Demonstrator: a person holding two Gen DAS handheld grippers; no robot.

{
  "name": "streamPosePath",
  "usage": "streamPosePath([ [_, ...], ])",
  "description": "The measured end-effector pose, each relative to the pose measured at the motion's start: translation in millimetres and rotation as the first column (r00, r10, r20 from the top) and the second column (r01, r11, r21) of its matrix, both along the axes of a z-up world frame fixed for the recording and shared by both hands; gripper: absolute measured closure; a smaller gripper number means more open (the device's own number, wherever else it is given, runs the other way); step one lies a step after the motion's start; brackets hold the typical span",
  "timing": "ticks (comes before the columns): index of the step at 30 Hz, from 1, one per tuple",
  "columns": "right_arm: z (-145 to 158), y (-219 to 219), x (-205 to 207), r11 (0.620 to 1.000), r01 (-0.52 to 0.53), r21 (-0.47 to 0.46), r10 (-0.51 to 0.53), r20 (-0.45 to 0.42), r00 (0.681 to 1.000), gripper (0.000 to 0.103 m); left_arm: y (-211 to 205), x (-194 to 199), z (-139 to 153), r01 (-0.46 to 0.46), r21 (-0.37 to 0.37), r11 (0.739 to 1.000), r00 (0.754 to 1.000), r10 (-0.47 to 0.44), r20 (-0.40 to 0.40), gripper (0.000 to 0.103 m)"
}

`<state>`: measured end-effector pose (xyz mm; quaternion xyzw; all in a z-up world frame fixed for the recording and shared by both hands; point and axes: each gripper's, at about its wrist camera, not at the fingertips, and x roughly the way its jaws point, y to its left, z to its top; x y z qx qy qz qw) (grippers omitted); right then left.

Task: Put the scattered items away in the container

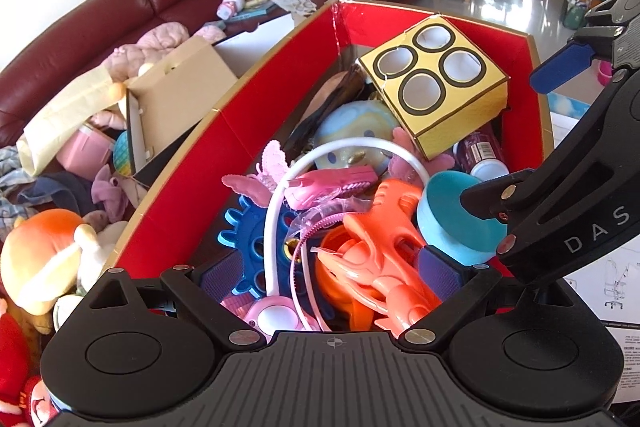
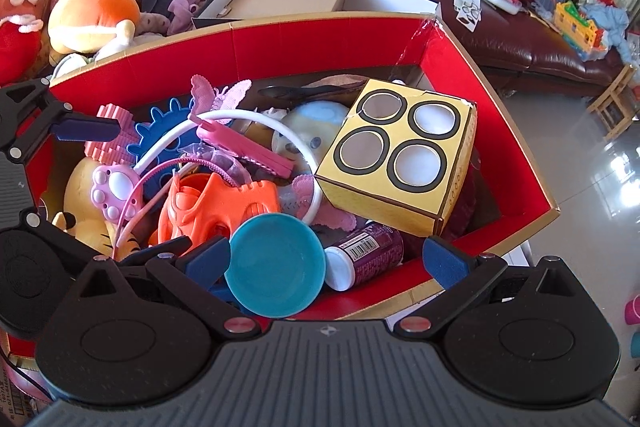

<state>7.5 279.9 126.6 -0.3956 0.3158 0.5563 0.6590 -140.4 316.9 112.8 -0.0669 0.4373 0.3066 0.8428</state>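
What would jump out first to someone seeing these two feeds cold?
The red box crammed with bright toys fills both views. The yellow carton with four ringed holes sits tilted at its far right, with a teal bowl and orange plastic toy nearest the open right gripper. Behind, plush toys and clutter cover the maroon sofa.

Left gripper [image 1: 328,275]: black ribbed body across the frame bottom, two round black discs, silver rivets, blue-purple finger pads [image 1: 219,277].
Right gripper [image 2: 327,259]: same black build, reddish rivets, blue pads [image 2: 444,259]; white letters "DAS" on its arm at right of the left view.
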Motion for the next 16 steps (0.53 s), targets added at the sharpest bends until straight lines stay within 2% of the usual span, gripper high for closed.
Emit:
streamPosePath([
  [16,-0.9,2.7,-11.6,1.0,-0.025,-0.006,0.025,0.042,0.999,0.001,-7.1,-0.4,-7.4,0.01,0.0,1.0,1.0,-0.01,-0.018,0.004],
])
